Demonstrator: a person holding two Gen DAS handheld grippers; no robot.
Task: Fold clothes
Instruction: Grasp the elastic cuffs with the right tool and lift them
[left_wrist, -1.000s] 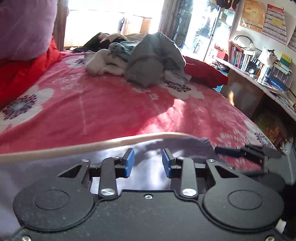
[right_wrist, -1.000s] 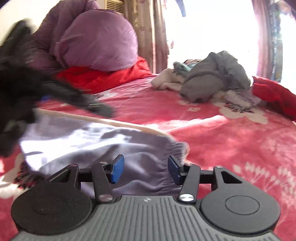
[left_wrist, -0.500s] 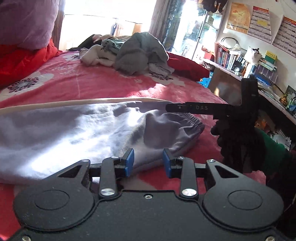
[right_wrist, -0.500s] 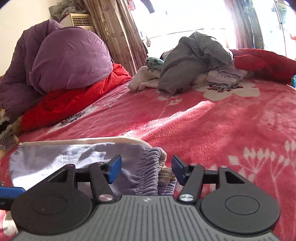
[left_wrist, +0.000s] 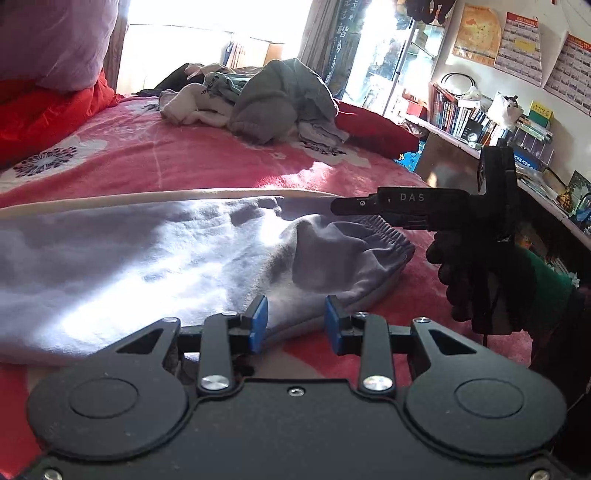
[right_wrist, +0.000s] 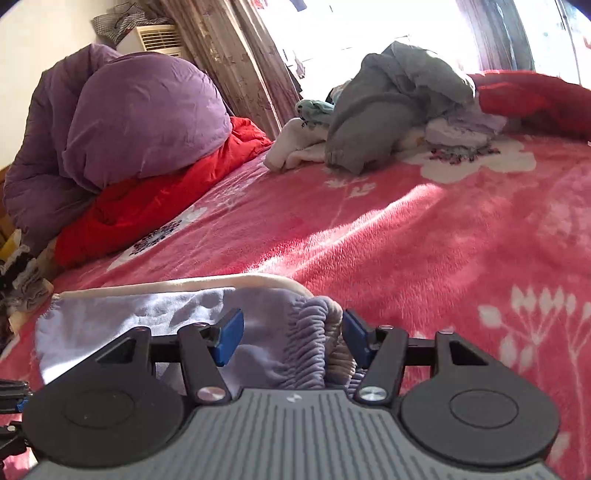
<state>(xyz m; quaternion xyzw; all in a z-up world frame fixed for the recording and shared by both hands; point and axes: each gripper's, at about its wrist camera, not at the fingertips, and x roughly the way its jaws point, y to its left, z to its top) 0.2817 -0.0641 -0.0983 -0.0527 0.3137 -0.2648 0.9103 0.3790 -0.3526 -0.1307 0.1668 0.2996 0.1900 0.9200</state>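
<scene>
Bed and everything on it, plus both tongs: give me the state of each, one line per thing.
Lavender garment: lying spread on the bed, still rumpled, elastic waistband bunched.
Left tongs: open, garment's edge between the pads, not pinched.
Right tongs: open, gathered waistband between the pads.
Clothes pile: heaped at the far end, unfolded.
Purple quilt: bundled on a red one.
Pink floral blanket: spread flat.
</scene>
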